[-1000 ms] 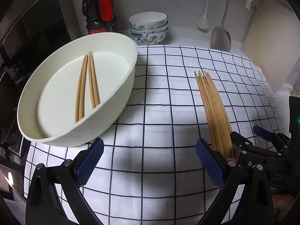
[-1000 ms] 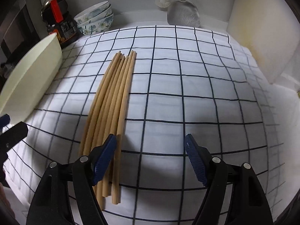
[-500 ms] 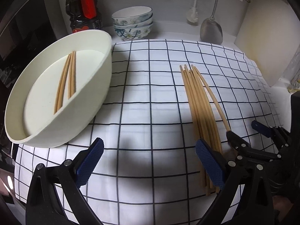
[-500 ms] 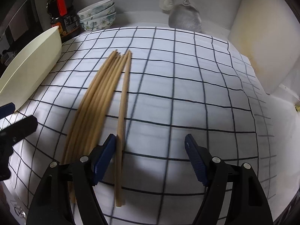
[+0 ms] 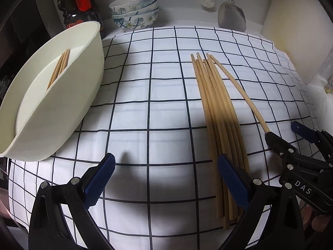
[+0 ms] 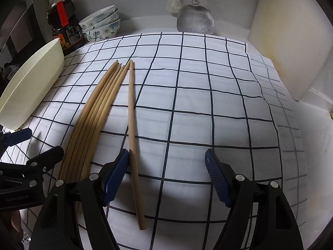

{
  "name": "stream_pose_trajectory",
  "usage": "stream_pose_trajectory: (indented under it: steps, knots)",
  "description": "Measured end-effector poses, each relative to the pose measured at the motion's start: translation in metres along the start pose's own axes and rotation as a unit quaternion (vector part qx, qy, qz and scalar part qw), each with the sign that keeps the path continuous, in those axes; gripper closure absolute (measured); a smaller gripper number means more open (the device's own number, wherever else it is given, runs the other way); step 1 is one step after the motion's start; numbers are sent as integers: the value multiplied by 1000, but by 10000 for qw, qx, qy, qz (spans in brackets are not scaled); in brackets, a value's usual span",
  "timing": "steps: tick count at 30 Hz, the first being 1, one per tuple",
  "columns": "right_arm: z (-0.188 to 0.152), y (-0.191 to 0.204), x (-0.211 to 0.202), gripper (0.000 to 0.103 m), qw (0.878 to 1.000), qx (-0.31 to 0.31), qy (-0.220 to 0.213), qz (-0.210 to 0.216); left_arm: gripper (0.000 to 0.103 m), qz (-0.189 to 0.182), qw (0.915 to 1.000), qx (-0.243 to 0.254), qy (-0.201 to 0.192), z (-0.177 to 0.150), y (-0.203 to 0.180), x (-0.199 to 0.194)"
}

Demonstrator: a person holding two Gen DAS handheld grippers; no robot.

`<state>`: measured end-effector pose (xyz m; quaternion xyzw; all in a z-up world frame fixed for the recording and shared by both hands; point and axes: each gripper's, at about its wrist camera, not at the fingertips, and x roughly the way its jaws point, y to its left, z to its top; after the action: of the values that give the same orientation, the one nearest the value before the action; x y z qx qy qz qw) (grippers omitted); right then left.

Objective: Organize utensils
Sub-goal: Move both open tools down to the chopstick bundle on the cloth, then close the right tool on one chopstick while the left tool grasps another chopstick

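- The step in hand is judged to be the pick-up of one more chopstick for the white tub, where a few chopsticks are already laid.
- The right claw is held wide, with nothing pressed between its pads; a single chopstick is seen split off from the bundle of chopsticks and lying just inside the claw's left finger, touching or nearly touching it.
- The left claw is also held wide and empty, low over the cloth, with the near ends of the bundle just beside its right finger.
- For the next move, a closing of the right claw on the lone stick is called for, squarely across its thick end, so that the stick is not rolled away on the cloth; a lift and a carry to the tub would then follow.
- The table is covered by a white checked cloth with dark lines, slightly wrinkled.
- At the back, a dark sauce bottle, stacked flowered bowls, a metal spatula and a white brush are seen against the wall; a pale board is leaned at the right.
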<state>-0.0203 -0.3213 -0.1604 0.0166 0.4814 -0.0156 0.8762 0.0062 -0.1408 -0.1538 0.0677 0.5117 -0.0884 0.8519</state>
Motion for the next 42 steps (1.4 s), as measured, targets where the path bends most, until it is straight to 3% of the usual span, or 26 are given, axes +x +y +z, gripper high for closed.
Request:
stream_pose_trajectory:
  steps: [11, 22, 24, 26, 27, 31, 33, 34, 39, 42]
  knots:
    - [1, 1, 1, 31, 10000, -3, -17, 24, 5, 70, 9998, -149, 110, 3, 0, 12]
    - [22, 10, 15, 34, 9995, -296, -82, -1, 7, 110, 9994, -297, 119, 29, 4, 25]
    - [26, 10, 18, 40, 9992, -359, -104, 121, 11, 13, 9994, -348, 93, 34, 6, 27]
    - [30, 13, 19, 48, 9986, -466, -145, 177, 30, 10, 9995, -325, -1, 36, 5, 25]
    - [31, 16, 20, 55, 9983, -531, -149, 207, 36, -11, 9995, -302, -32, 39, 5, 23]
    - [32, 27, 18, 86, 9966, -759, -120, 286, 74, -84, 9998, -188, -81, 39, -2, 18]
    - [30, 34, 17, 96, 9958, -879, -127, 229, 91, -117, 9998, -115, -85, 38, -7, 16]
    - [29, 34, 17, 97, 9957, -894, -132, 206, 95, -127, 9998, -96, -75, 37, -8, 15]
    - [29, 25, 11, 97, 9979, -530, -94, 370, 96, -249, 9996, -155, 17, 32, -4, 10]
    - [31, 19, -8, 97, 9980, -271, -201, 528, 96, -305, 9993, -158, -125, 33, -1, -10]
